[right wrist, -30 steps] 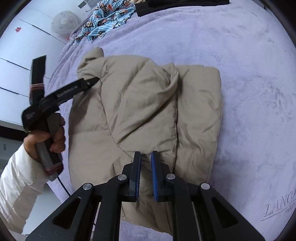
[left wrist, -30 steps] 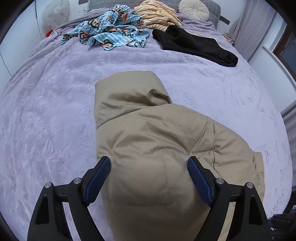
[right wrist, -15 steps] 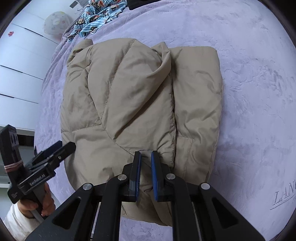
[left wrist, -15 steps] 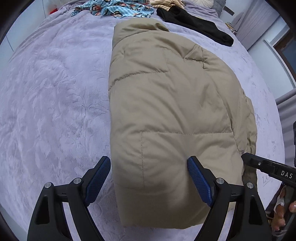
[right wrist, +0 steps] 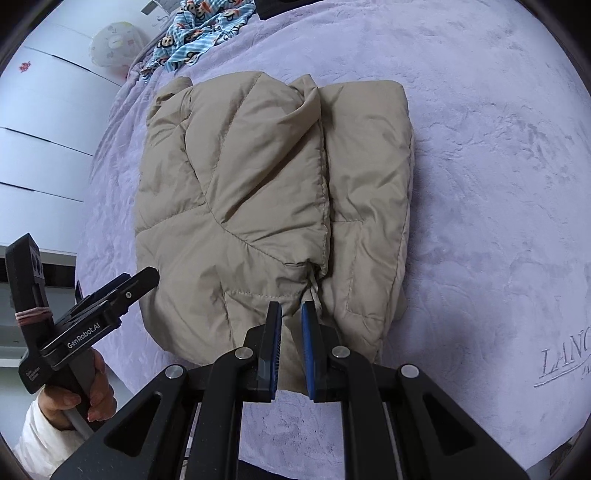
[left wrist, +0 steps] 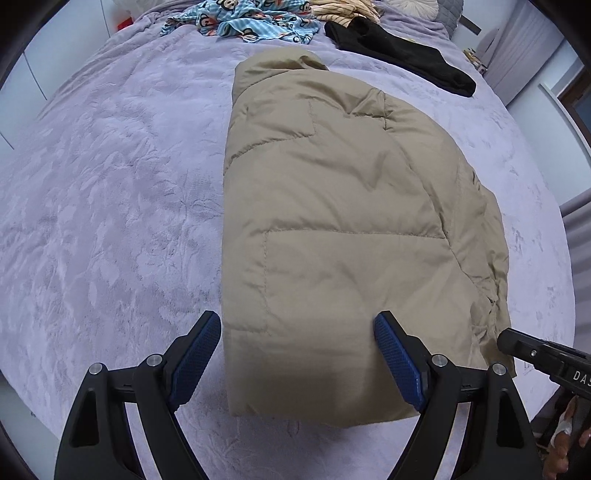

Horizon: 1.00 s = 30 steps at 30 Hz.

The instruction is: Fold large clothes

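1. Lilac plush bed cover point(left wrist: 110, 192) spread wide, left of the tan puffer jacket point(left wrist: 340, 229), bare and crumpled.
2. Left gripper point(left wrist: 297, 363) poised over the jacket's near hem, blue fingers point(left wrist: 197, 354) wide apart, nothing clamped; one finger just off the jacket's left edge, the other above its fabric.
3. Tan puffer jacket point(right wrist: 273, 206) lying folded lengthwise in the middle of the bed, quilted seams showing, hood end pointing away toward the pile of clothes.
4. Beyond the jacket's far end: blue monkey-print garment point(left wrist: 243, 18), then striped yellow clothing point(left wrist: 343, 7), then a black garment point(left wrist: 399, 48) to the right of it.
5. Right gripper point(right wrist: 291, 349) over the jacket's near edge in the right wrist view, fingers point(right wrist: 312, 354) drawn nearly together with a narrow gap, gripping nothing, a small cord of the jacket just beyond the tips.
6. In the left wrist view, right gripper's black tip point(left wrist: 543, 354) just beside the jacket's right near corner.
7. Embroidered lettering point(right wrist: 565, 362) on the bed cover, right of the jacket.
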Each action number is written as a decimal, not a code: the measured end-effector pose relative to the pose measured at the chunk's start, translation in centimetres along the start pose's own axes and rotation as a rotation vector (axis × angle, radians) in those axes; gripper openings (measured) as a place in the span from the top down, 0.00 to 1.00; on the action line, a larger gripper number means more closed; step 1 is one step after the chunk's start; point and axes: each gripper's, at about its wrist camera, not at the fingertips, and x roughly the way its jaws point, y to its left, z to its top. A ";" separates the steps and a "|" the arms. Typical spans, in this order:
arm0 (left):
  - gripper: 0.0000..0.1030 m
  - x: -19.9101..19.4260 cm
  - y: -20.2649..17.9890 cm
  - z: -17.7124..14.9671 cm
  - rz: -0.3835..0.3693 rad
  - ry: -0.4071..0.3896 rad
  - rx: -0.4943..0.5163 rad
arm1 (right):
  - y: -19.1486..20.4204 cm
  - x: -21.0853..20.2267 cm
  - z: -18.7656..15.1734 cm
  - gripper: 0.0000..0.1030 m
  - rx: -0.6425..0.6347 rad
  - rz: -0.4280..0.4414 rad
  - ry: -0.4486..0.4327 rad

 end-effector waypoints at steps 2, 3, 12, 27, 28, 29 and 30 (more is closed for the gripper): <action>0.17 -0.8 -0.8 -0.4 0.009 -0.002 0.009 | -0.2 -0.8 -0.3 0.88 -0.002 0.008 -0.006; 0.17 -1.2 -1.2 -0.7 0.016 -0.006 0.013 | -0.4 -1.4 -0.5 0.88 -0.004 0.012 -0.011; 0.17 -5.8 -4.3 -3.1 0.028 -0.062 -0.005 | -1.8 -6.0 -2.4 0.88 -0.022 0.052 -0.053; 0.00 -11.9 -5.6 -5.8 0.093 -0.130 -0.024 | -0.8 -8.5 -4.6 0.88 -0.079 0.097 -0.077; 0.00 -12.1 -5.4 -5.6 0.100 -0.131 -0.023 | -0.6 -8.8 -4.6 0.88 -0.081 0.093 -0.086; 0.00 -12.3 -5.2 -5.5 0.110 -0.135 -0.023 | -0.3 -9.1 -4.6 0.88 -0.084 0.088 -0.095; 0.00 -12.5 -5.0 -5.3 0.121 -0.139 -0.023 | 0.0 -9.3 -4.4 0.88 -0.089 0.081 -0.105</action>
